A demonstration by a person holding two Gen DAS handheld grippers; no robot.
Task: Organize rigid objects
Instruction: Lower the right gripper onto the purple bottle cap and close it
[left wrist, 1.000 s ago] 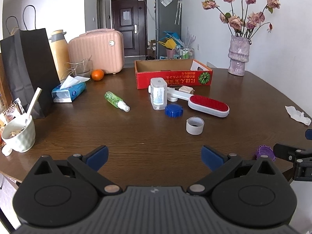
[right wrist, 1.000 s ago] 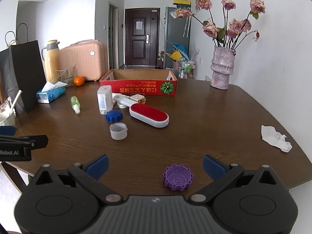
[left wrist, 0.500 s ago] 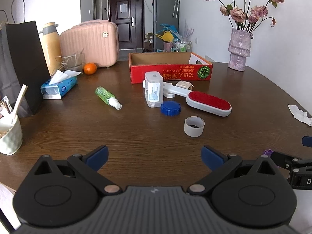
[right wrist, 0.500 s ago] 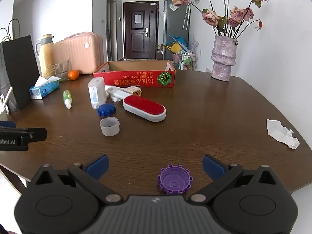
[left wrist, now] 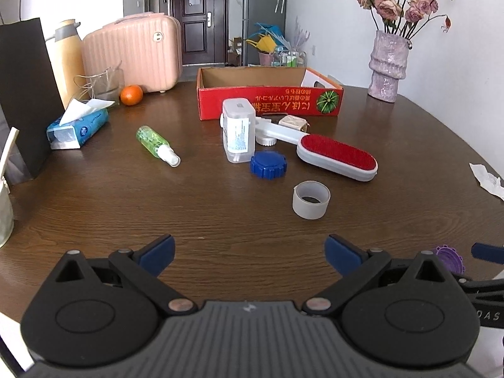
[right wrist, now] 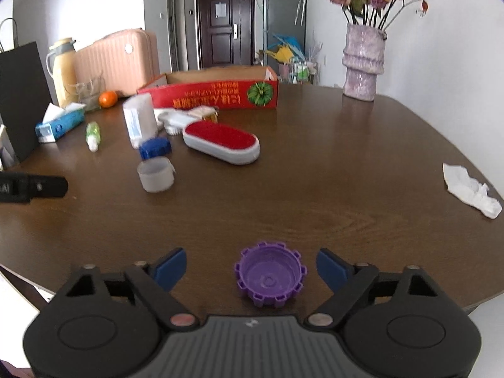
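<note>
Right wrist view: the right gripper [right wrist: 250, 266] straddles the purple cap [right wrist: 270, 278] near the table's [right wrist: 330, 163] near edge, jaws just closing but pads not yet touching. Left gripper [left wrist: 249, 252] hangs spread and empty, probably waiting; the box [left wrist: 269, 102] sits toward the far edge.

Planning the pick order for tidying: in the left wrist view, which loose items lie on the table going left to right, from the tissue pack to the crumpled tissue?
Tissue pack → orange → green spray bottle → white container → blue cap → grey tape ring → lint brush → purple cap → crumpled tissue.
</note>
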